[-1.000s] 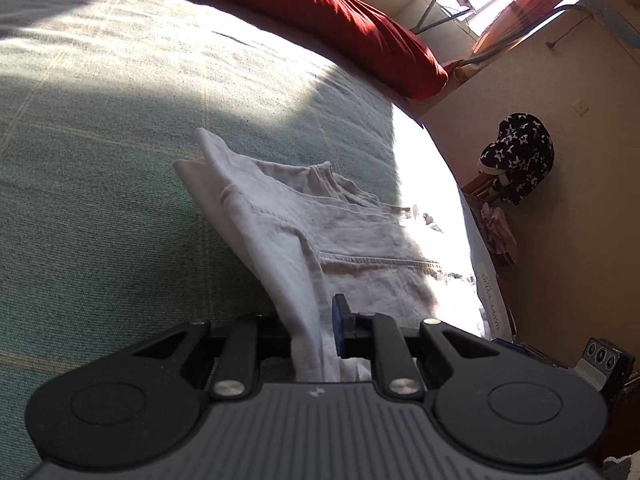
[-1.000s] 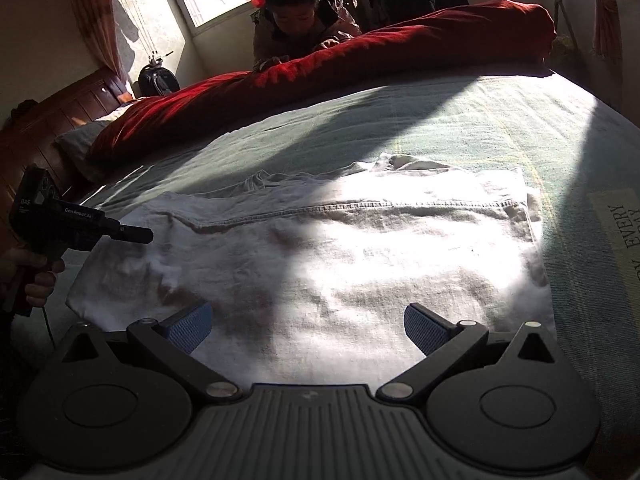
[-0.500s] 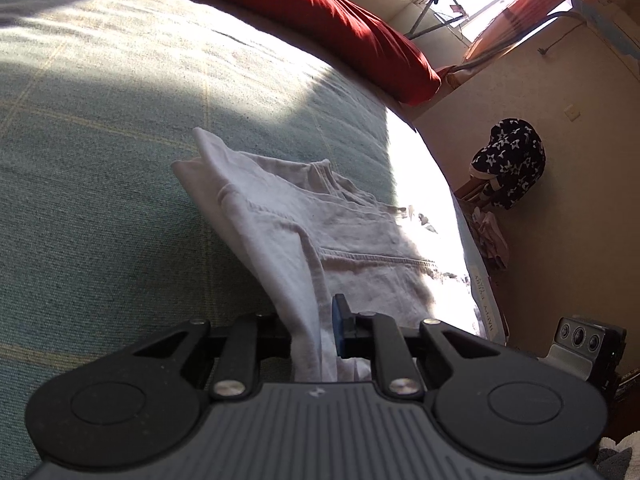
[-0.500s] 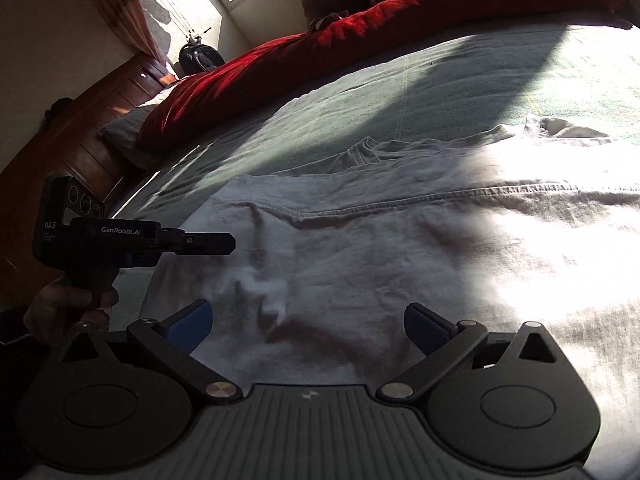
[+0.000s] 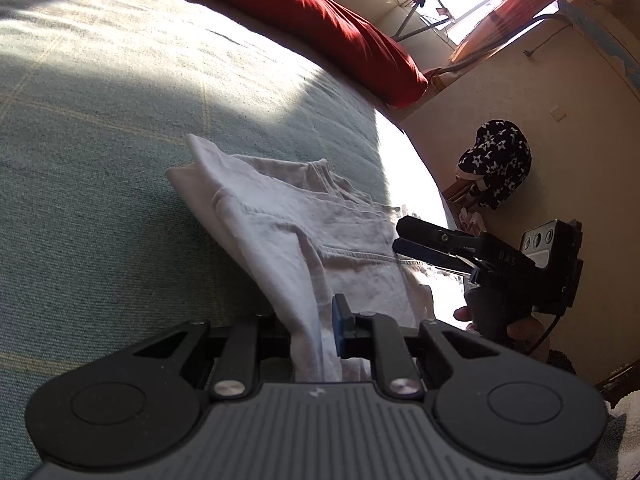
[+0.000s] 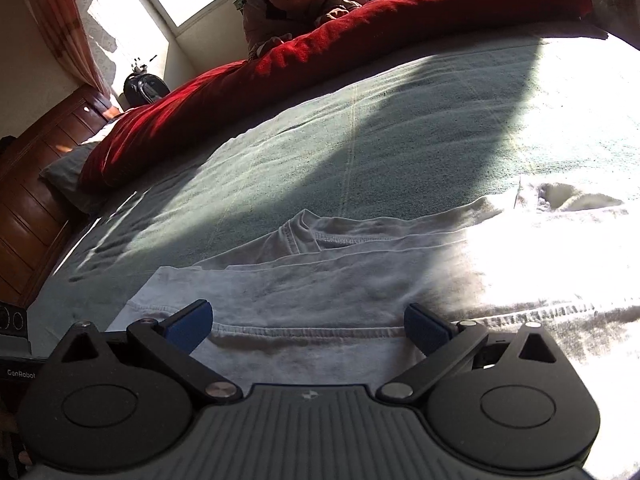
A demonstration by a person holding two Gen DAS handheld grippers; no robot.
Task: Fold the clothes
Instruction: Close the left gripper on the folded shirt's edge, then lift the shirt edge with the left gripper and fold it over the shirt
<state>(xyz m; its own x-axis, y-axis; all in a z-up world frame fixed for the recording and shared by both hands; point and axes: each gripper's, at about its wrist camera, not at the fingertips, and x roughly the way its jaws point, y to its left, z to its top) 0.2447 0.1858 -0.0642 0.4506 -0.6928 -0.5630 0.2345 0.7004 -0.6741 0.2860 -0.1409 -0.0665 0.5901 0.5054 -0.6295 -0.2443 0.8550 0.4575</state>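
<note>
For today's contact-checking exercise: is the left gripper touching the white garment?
Touching. The left wrist view shows the left gripper closed on a raised fold of the white garment, cloth pinched between its fingers.

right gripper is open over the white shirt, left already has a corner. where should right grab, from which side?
Probably the stitched hem of the white shirt, lying flat just between the open right gripper's fingers. Come down from above at the near edge: the doubled seam gives a firm ridge. The left gripper is shut on the other end.

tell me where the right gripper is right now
In the left wrist view the right gripper is at the right, fingers spread over the white shirt near the bed's sunlit edge.
</note>
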